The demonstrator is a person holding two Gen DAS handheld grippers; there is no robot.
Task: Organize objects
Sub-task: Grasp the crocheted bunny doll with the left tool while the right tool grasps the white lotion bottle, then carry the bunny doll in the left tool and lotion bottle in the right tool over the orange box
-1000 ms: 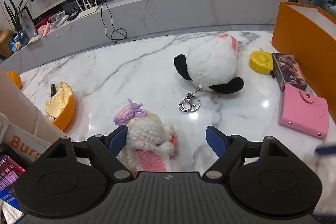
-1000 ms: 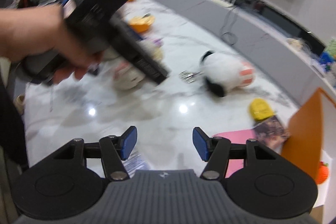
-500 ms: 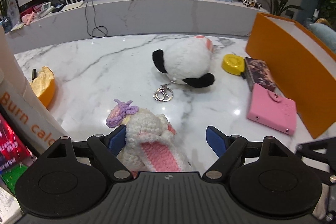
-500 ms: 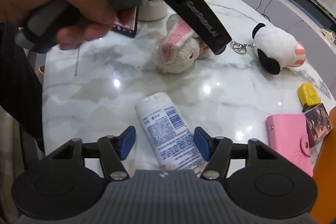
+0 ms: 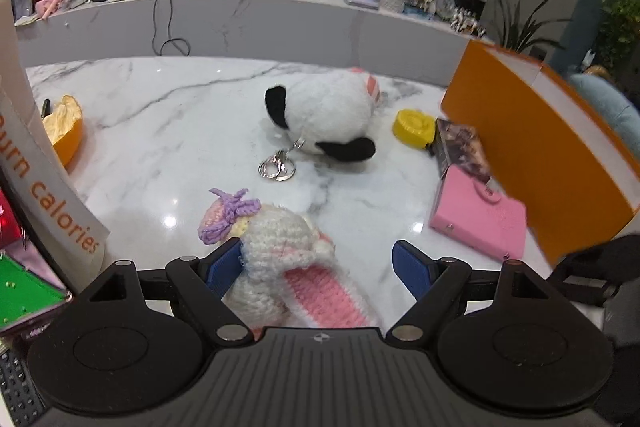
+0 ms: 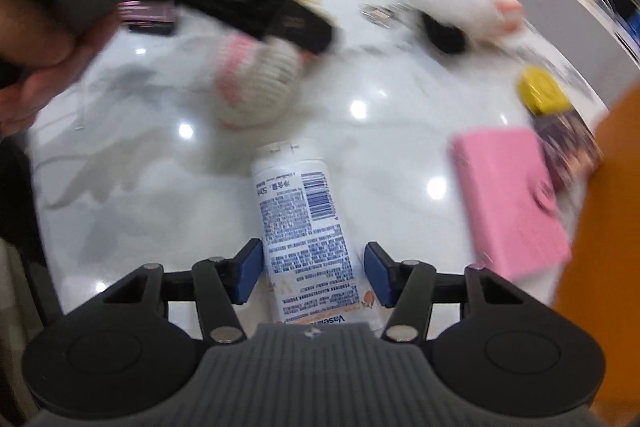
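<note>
1. Two grippers work over the white marble table (image 5: 168, 131), each held in one of the person's hands.
2. The left gripper (image 5: 318, 263) has its jaws standing wide. The crocheted bunny (image 5: 288, 259) lies between them, off-centre: its white body is against the left blue pad (image 5: 224, 267), while a clear gap of bare table separates it from the right pad. The jaws do not clamp it.
3. A pink crocheted ear runs back from the bunny toward the gripper body, and a purple bow (image 5: 230, 213) sits on the far side of its head.
4. The right gripper (image 6: 312, 273) has its jaws about half open and closing. The white lotion bottle (image 6: 304, 223) lies flat on the table between them, its cap end pointing away from the gripper. A thin strip of table shows on each side, so neither pad presses on it yet.
5. Farther off on the table lie a black-and-white plush (image 5: 324, 115) with a key ring (image 5: 278, 167), a yellow round object (image 5: 414, 125), and a pink wallet (image 5: 478, 223) just beside the orange box (image 5: 540, 147).
6. In the right wrist view the person's hand (image 6: 44, 51) grips the handle of the left gripper, blurred, above the bunny.
</note>
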